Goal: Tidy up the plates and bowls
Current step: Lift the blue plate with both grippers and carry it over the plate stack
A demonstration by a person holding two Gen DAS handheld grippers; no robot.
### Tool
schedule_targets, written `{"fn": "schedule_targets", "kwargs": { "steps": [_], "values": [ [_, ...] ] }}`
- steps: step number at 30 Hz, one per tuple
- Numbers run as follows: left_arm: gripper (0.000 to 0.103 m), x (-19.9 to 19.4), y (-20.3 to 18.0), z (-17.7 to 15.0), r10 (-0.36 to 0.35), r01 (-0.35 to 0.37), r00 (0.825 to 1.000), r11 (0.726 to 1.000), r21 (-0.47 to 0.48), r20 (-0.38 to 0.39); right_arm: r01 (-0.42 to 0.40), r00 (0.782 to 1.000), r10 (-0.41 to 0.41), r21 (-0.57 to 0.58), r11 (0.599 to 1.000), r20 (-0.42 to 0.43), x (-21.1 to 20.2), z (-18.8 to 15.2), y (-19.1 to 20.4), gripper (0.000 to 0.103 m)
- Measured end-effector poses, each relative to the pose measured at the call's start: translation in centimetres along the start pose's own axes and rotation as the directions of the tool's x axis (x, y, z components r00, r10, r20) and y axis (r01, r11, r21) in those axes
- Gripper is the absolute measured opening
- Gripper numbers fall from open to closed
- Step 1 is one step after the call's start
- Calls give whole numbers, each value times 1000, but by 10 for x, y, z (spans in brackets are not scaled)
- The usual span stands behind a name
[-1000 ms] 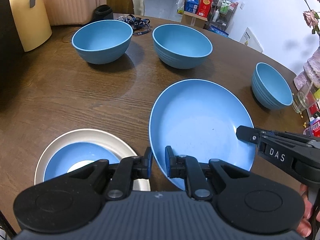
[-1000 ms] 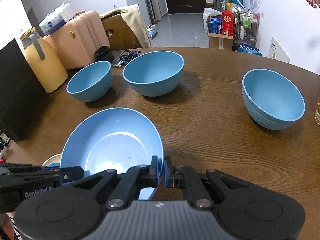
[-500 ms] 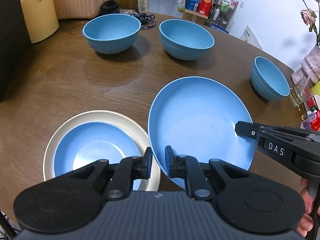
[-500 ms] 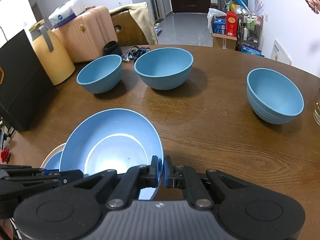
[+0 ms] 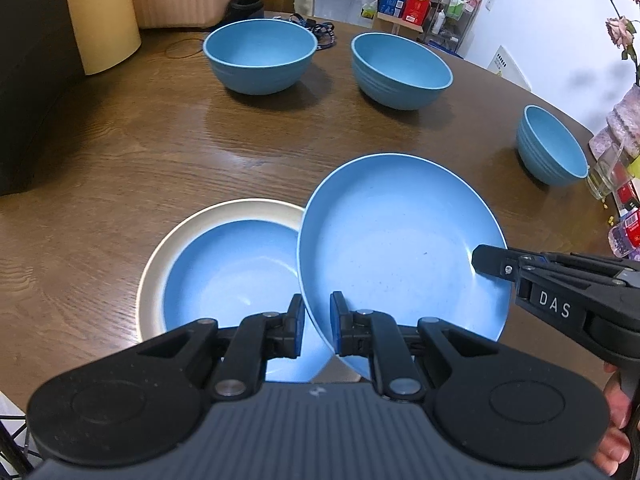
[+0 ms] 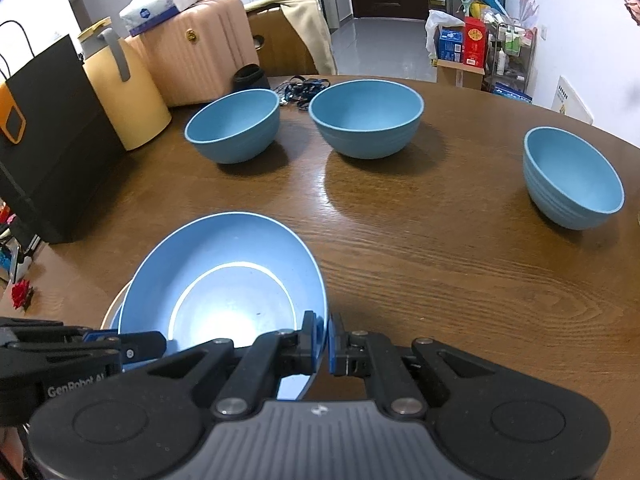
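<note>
Wooden table (image 5: 120, 152) bears a stacked plate pair (image 5: 224, 264). Blue plate (image 5: 400, 240) is clamped at opposite rims by both closed grippers, left gripper (image 5: 316, 326) and right gripper (image 6: 326, 340), overlapping the stack's right edge.

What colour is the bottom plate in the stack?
Cream, best seen in the left wrist view: bottom plate under a blue plate.

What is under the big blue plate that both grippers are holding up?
Under the big round blue plate sits a beige plate with a smaller blue plate on it. Their right edges are covered.
</note>
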State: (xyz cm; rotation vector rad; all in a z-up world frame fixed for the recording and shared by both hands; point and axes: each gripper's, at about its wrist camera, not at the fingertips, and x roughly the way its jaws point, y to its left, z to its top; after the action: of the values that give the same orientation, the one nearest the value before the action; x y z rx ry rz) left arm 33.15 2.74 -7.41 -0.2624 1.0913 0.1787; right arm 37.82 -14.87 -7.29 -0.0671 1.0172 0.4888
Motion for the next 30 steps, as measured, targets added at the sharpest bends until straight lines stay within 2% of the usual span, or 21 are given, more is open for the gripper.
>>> {"fn": "schedule_targets", "kwargs": {
  "steps": [14, 30],
  "values": [
    [14, -5, 37, -7, 7, -7, 1000, 1000, -13, -16, -9, 1000, 9, -17, 1000, -20, 7, -5, 38, 5],
    [14, 6, 74, -12, 30, -31, 998, 999, -27, -51, -22, 997, 18, -45, 999, -68, 36, -3, 71, 5]
  ]
}}
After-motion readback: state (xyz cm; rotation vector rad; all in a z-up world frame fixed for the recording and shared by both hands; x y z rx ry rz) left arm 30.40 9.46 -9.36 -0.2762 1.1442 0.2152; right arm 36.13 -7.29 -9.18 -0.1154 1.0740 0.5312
